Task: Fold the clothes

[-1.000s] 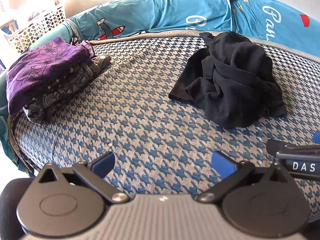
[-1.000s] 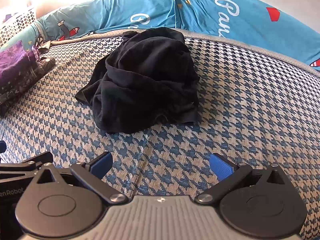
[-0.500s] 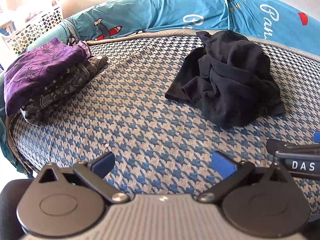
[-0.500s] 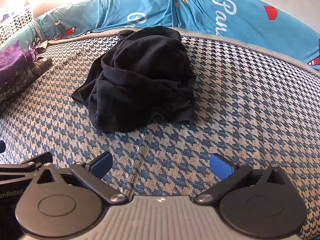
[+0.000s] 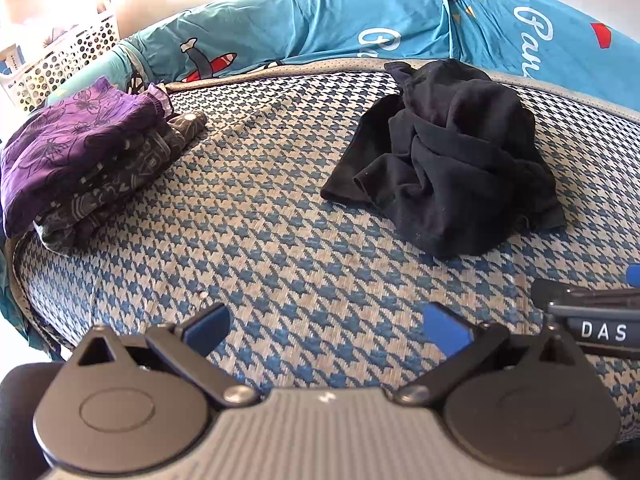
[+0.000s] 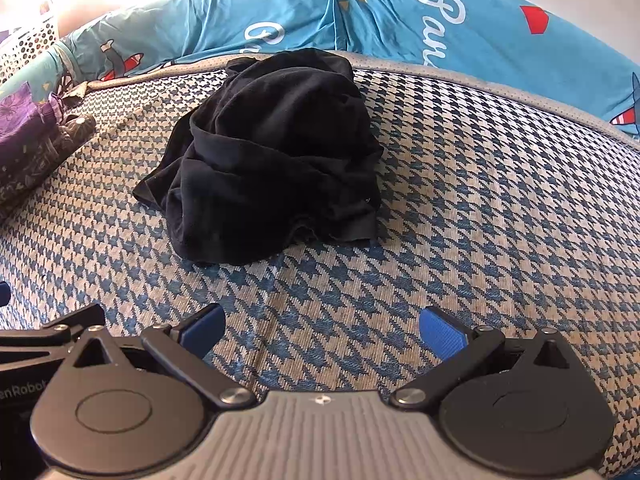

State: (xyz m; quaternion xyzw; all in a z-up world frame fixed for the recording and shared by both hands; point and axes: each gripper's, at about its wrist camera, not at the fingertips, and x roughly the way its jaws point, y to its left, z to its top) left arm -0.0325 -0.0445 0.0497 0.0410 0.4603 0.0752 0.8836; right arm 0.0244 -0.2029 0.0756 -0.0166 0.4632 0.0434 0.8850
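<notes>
A crumpled black garment (image 5: pixel 448 168) (image 6: pixel 272 160) lies in a heap on the houndstooth mattress (image 5: pixel 260 240) (image 6: pixel 500 200). At the left edge sits a stack of folded clothes (image 5: pixel 92 160) (image 6: pixel 28 148), purple on top and grey patterned beneath. My left gripper (image 5: pixel 326 326) hovers open near the mattress's front edge, well short of the black heap, nothing between its blue pads. My right gripper (image 6: pixel 322 326) is also open and empty, with the heap straight ahead of it. Part of the right gripper shows at the right edge of the left wrist view.
A teal printed sheet (image 5: pixel 320 20) (image 6: pixel 440 12) is bunched along the far side of the mattress. A white perforated laundry basket (image 5: pixel 60 64) (image 6: pixel 24 48) stands at the far left behind the folded stack.
Both grippers have shifted slightly forward and to the right, so the black garment sits a little nearer and more central in the right view. Both stay open.
</notes>
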